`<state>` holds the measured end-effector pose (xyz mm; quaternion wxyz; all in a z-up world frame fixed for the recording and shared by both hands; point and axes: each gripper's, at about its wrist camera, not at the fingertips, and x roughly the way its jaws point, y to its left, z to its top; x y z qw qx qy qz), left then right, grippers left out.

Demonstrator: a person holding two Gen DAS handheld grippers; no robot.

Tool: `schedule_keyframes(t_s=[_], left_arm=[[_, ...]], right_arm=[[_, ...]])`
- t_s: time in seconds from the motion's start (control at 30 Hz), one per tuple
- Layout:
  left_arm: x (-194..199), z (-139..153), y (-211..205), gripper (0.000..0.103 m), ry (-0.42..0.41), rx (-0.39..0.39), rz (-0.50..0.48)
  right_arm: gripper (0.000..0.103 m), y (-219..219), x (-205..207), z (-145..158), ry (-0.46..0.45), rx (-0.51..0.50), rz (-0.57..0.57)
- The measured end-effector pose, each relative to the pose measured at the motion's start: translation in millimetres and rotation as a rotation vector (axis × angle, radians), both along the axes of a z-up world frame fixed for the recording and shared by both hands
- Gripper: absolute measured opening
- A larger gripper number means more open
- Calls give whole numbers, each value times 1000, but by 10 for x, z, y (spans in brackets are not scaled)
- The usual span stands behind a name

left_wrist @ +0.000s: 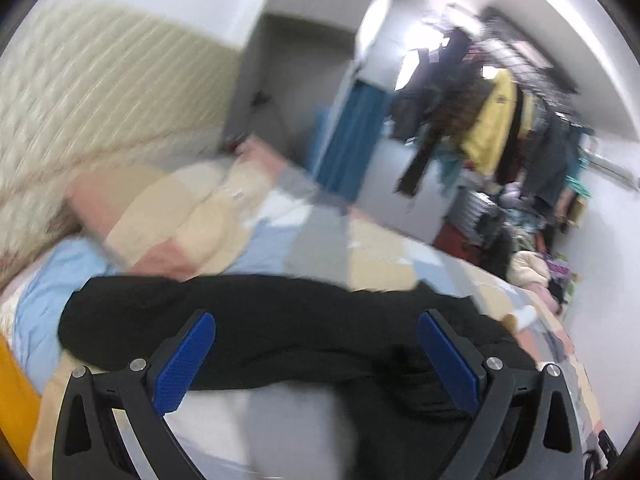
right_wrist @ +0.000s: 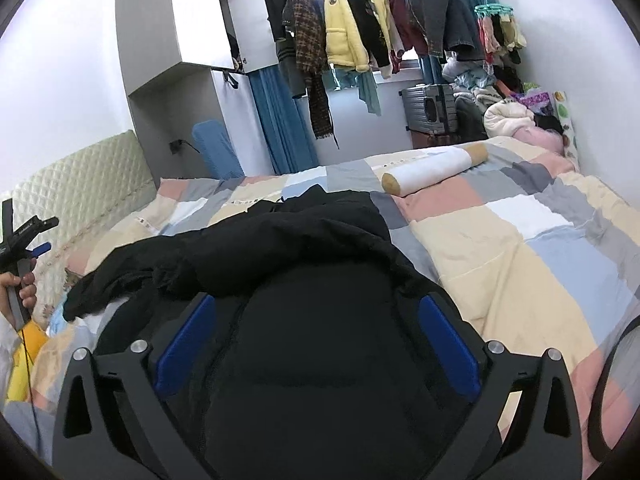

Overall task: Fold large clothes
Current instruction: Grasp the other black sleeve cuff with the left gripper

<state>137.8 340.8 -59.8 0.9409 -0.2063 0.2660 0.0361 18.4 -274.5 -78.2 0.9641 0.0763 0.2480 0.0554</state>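
Note:
A large black garment [right_wrist: 312,264] lies bunched on the patchwork bed cover [right_wrist: 540,248]; in the blurred left wrist view it shows as a long dark band [left_wrist: 256,320]. My right gripper [right_wrist: 316,344] is open just above its near part, with nothing between the blue pads [right_wrist: 184,340]. My left gripper [left_wrist: 316,356] is open over the garment's edge and empty. It also shows in the right wrist view [right_wrist: 36,246], held up at the far left beside the headboard, apart from the cloth.
A quilted headboard [right_wrist: 80,184] stands at the left. A white bolster [right_wrist: 432,170] lies at the far side of the bed. A rail of hanging clothes [right_wrist: 372,24], a suitcase [right_wrist: 430,106] and piled laundry [right_wrist: 508,116] fill the back wall.

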Motion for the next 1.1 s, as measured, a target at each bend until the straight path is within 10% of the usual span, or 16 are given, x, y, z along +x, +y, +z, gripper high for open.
schedule_keyframes(t_s=[0.23,0.57,0.87,1.1], left_arm=[[-13,-1033,1211,102,112,-332,134],[181,-2021,1875,100,244,-500,188],[416,-2176,2159,90,194,-512,231],[430,-2199,2389,54,142,-547,311]], right_arm=[[102,257,155,-9,23,-84,8],[102,648,509,-93,94,-135,5],[102,801,750,-190,136,-153,-51],[102,853,863,-249,159,-153,-61]])
